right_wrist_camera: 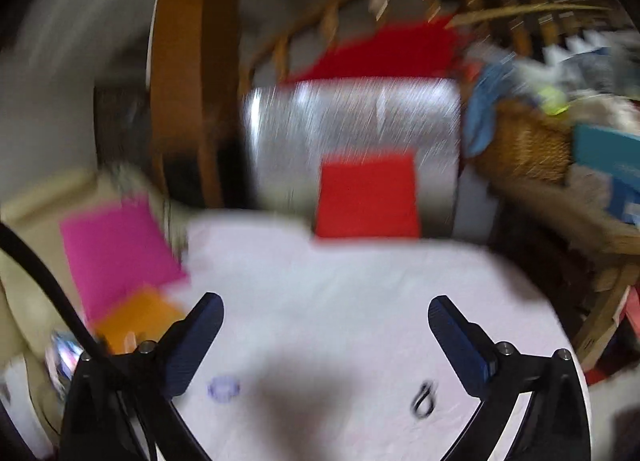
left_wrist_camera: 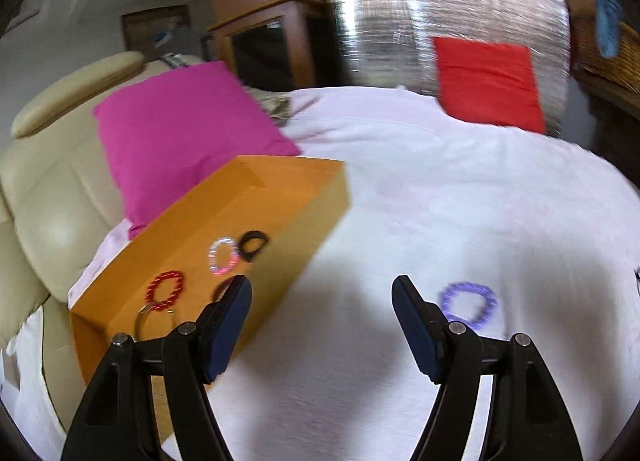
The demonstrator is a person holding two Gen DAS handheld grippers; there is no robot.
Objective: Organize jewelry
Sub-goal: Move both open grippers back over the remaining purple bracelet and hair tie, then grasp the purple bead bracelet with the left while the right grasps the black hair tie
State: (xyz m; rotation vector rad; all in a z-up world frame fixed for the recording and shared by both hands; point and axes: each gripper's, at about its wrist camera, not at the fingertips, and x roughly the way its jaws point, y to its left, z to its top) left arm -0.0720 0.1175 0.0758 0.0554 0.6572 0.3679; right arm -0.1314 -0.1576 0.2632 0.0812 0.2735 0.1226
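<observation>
An orange box [left_wrist_camera: 248,221] lies on a white cloth at left. On it sit a red bead bracelet [left_wrist_camera: 165,290], a pink-white bead bracelet [left_wrist_camera: 222,255], a black ring-shaped piece [left_wrist_camera: 253,245] and a thin metal ring [left_wrist_camera: 147,315]. A purple bead bracelet [left_wrist_camera: 469,303] lies on the cloth, just right of my open, empty left gripper [left_wrist_camera: 322,293]. My right gripper [right_wrist_camera: 326,311] is open and empty above the cloth. In the blurred right wrist view the purple bracelet [right_wrist_camera: 224,388] lies at lower left and a dark ring [right_wrist_camera: 425,401] at lower right.
A magenta cushion [left_wrist_camera: 180,133] leans behind the box beside a cream armchair [left_wrist_camera: 48,189]. A red cushion [left_wrist_camera: 486,81] rests against a silver panel [left_wrist_camera: 440,13] at the back. A wicker basket [right_wrist_camera: 528,141] with clutter stands at the right.
</observation>
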